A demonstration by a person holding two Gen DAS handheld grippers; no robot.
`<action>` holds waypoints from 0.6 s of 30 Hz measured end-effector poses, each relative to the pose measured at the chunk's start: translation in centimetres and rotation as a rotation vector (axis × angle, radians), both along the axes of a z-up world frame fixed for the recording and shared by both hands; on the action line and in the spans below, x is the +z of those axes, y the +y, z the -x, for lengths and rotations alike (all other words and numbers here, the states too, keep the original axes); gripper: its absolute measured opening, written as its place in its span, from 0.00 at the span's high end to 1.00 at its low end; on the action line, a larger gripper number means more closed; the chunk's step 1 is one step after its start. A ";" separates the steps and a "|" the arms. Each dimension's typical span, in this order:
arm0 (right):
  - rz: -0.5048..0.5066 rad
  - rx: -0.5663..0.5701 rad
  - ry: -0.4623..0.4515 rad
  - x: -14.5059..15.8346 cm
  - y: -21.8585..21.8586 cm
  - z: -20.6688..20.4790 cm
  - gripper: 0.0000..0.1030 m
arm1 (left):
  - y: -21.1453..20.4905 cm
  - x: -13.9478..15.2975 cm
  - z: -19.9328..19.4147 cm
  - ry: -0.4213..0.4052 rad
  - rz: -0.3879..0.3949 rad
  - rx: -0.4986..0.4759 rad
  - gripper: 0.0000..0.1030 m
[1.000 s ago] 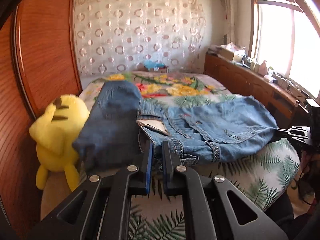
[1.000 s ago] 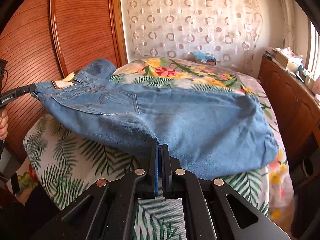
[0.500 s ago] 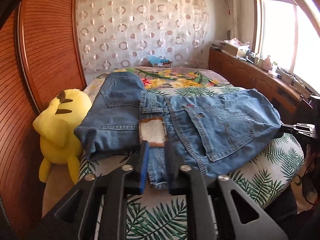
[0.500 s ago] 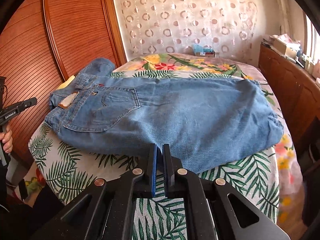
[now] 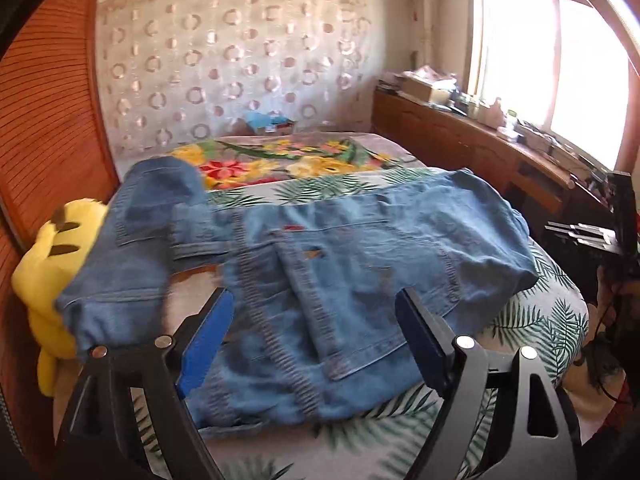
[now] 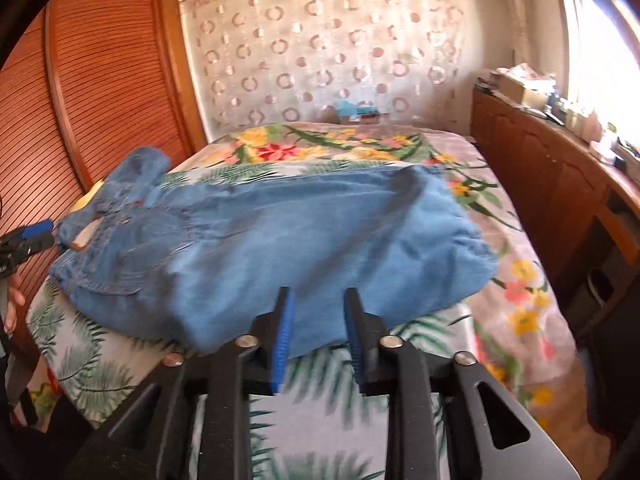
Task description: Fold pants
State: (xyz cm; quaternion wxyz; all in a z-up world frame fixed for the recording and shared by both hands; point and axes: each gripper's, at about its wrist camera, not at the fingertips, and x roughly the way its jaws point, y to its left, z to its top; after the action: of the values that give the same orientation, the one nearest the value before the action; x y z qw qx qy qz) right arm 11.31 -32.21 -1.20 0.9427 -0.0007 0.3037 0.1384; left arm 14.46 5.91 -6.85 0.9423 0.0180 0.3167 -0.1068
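The bed (image 6: pixel 328 420), covered in a palm-leaf print, carried the blue denim pants (image 6: pixel 280 240) lying flat, long axis crosswise, waistband toward the left gripper (image 5: pixel 316 336), which gaped wide and held nothing; the right gripper (image 6: pixel 318 320) stood partly open, empty.

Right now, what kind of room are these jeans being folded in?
Most likely a home bedroom: the jeans lie on a bed with a floral, leaf-print cover, a yellow plush toy beside it, and a patterned curtain behind.
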 end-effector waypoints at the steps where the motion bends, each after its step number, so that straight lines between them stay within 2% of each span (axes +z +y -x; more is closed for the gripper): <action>1: 0.002 -0.020 0.003 -0.1 -0.6 -0.5 0.71 | -0.5 -0.1 0.0 -0.003 -0.001 -0.007 0.19; 6: 0.018 -0.104 0.029 -0.8 -3.0 -3.5 0.70 | -3.4 -0.6 -1.1 0.011 -0.003 -0.061 0.19; 15: 0.015 -0.241 0.129 -2.6 -5.9 -8.7 0.70 | -6.7 -1.4 -1.4 0.040 0.001 -0.127 0.19; 18: 0.001 -0.242 0.168 -3.0 -5.7 -10.1 0.65 | -7.5 -1.9 -1.2 0.050 -0.007 -0.151 0.19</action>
State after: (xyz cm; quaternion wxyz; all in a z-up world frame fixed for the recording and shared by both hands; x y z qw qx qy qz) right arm 21.36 -37.86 -4.19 0.9237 0.0470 0.3795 0.0229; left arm 15.70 -1.55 -8.77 0.9233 0.0424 0.3382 -0.1768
